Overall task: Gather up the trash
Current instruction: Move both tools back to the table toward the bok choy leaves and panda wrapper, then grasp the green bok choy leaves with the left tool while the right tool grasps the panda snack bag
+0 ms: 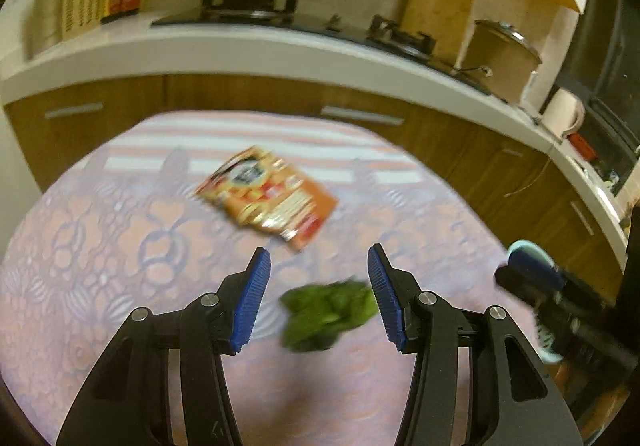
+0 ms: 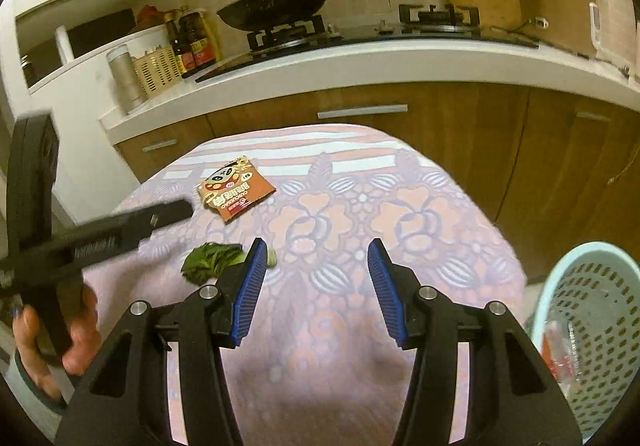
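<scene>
A crumpled green leaf (image 1: 326, 312) lies on the floral tablecloth (image 1: 120, 246), just below and between the fingers of my open, empty left gripper (image 1: 319, 260). An orange snack wrapper (image 1: 268, 196) lies flat farther back. In the right wrist view the leaf (image 2: 210, 260) sits left of my open, empty right gripper (image 2: 314, 256), and the wrapper (image 2: 234, 190) lies beyond it. A pale blue perforated basket (image 2: 592, 326) at the right edge holds some plastic wrappers. The left gripper's body (image 2: 120, 226) shows at the left, hand-held.
A white kitchen counter (image 2: 360, 62) with wooden cabinets runs behind the table. It carries a wok (image 2: 276, 6) on a gas stove, sauce bottles (image 2: 192, 42), a cutting board and a pot. The right gripper (image 1: 532, 278) shows blurred at the right of the left wrist view.
</scene>
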Demonstrator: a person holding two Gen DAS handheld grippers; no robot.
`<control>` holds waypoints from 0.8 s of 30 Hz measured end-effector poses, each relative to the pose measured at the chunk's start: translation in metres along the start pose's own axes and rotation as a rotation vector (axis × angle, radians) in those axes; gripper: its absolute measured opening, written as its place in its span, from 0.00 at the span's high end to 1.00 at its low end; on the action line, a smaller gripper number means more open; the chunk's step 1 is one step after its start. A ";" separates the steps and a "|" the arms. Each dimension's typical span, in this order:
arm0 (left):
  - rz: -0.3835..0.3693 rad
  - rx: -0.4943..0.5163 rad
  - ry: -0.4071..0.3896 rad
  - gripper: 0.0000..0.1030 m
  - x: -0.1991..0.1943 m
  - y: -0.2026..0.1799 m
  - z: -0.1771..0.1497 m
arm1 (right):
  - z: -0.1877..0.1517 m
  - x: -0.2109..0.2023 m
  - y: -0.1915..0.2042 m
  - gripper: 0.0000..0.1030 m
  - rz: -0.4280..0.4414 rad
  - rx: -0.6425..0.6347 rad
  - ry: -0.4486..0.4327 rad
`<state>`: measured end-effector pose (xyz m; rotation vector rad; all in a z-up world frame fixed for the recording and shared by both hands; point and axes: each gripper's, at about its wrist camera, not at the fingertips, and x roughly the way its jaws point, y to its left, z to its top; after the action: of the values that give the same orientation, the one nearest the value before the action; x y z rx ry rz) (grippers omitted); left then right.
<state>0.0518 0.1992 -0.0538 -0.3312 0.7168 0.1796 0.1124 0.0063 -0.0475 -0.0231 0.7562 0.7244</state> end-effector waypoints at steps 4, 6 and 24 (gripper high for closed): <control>0.027 -0.011 0.038 0.49 0.018 0.017 -0.014 | -0.005 0.020 -0.002 0.53 -0.017 0.031 0.017; 0.023 -0.020 0.062 0.49 0.025 0.023 -0.017 | -0.010 0.028 -0.004 0.53 -0.023 0.039 0.031; -0.149 0.218 0.198 0.44 0.008 -0.038 -0.045 | -0.014 0.030 -0.011 0.53 -0.023 0.059 0.005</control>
<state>0.0403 0.1484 -0.0823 -0.1944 0.8951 -0.0737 0.1251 0.0120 -0.0788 0.0195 0.7805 0.6801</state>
